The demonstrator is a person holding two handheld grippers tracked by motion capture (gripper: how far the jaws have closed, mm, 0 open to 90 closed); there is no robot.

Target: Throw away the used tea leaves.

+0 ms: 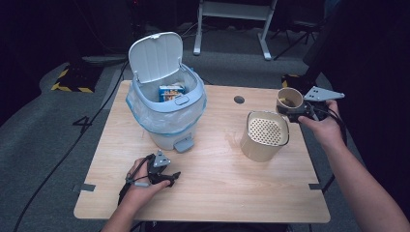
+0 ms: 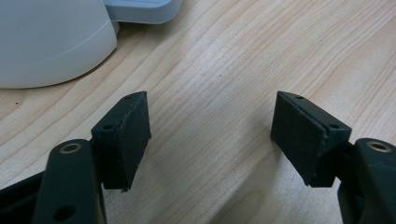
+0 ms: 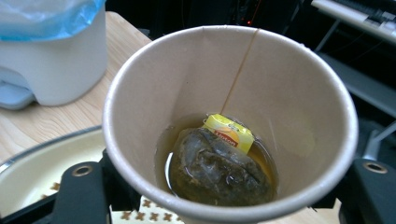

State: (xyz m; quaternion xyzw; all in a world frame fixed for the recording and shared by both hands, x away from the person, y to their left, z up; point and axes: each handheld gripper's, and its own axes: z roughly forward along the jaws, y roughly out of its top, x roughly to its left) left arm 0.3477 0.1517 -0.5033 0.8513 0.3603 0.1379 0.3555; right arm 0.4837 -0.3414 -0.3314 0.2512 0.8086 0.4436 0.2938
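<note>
Over the strainer pot point(image 1: 265, 135) at the table's right, the right gripper point(image 1: 296, 112) is clamped on the paper cup point(image 3: 229, 121) holding tea and a teabag point(image 3: 219, 170); left gripper point(image 2: 210, 135) rests apart, so tip slowly, rim centred on the mesh.

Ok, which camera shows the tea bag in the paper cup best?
The right gripper view: it looks straight into the paper cup, showing the wet tea bag, its yellow tag and string. The high view shows the cup small, its contents a dark blur. The left gripper view shows bare table.
</note>
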